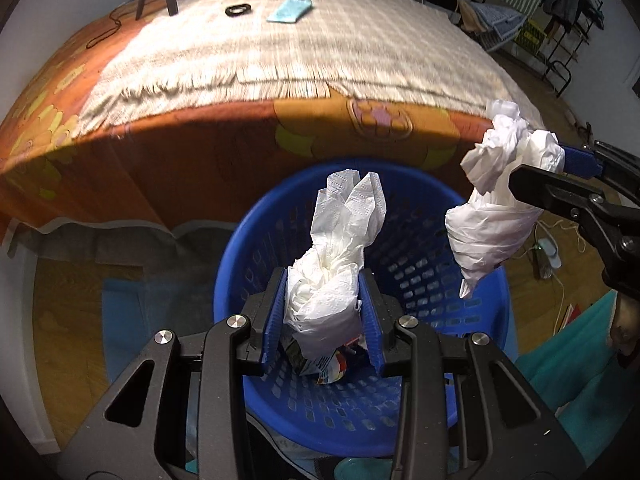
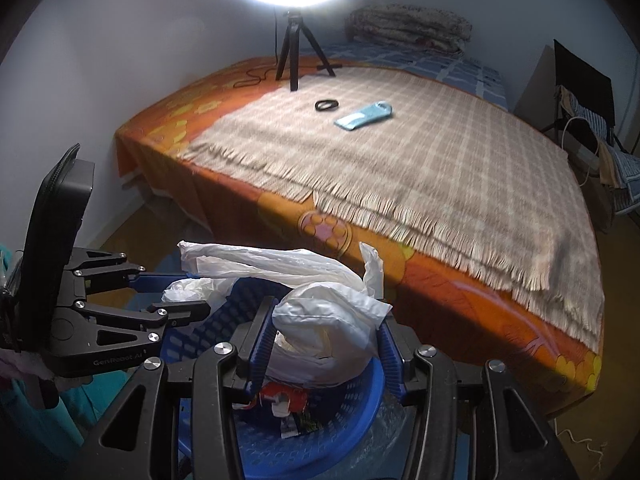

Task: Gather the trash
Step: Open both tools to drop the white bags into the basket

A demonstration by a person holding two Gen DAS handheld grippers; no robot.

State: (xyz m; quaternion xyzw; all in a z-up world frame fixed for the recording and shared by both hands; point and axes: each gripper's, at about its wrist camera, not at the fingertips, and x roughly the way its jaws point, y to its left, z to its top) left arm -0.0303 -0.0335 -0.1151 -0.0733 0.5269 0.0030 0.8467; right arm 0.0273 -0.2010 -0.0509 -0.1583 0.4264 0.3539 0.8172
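Observation:
A blue perforated basket [image 1: 420,240] stands on the floor at the foot of the bed and holds a printed wrapper [image 1: 324,364]. My left gripper [image 1: 324,300] is shut on a crumpled white paper tissue [image 1: 340,248] directly over the basket. My right gripper [image 2: 324,332] is shut on a white plastic bag [image 2: 332,316] above the basket's rim [image 2: 352,412]. The right gripper and its bag [image 1: 496,208] show at the right of the left wrist view. The left gripper [image 2: 176,296] shows at the left of the right wrist view.
The bed carries a checked fringed blanket [image 2: 420,168], a light blue pouch [image 2: 362,116], a black ring [image 2: 327,105] and a ring-light tripod [image 2: 296,52]. A chair with clothes [image 2: 592,128] stands right of the bed. Cables and a power strip [image 1: 550,250] lie on the wooden floor.

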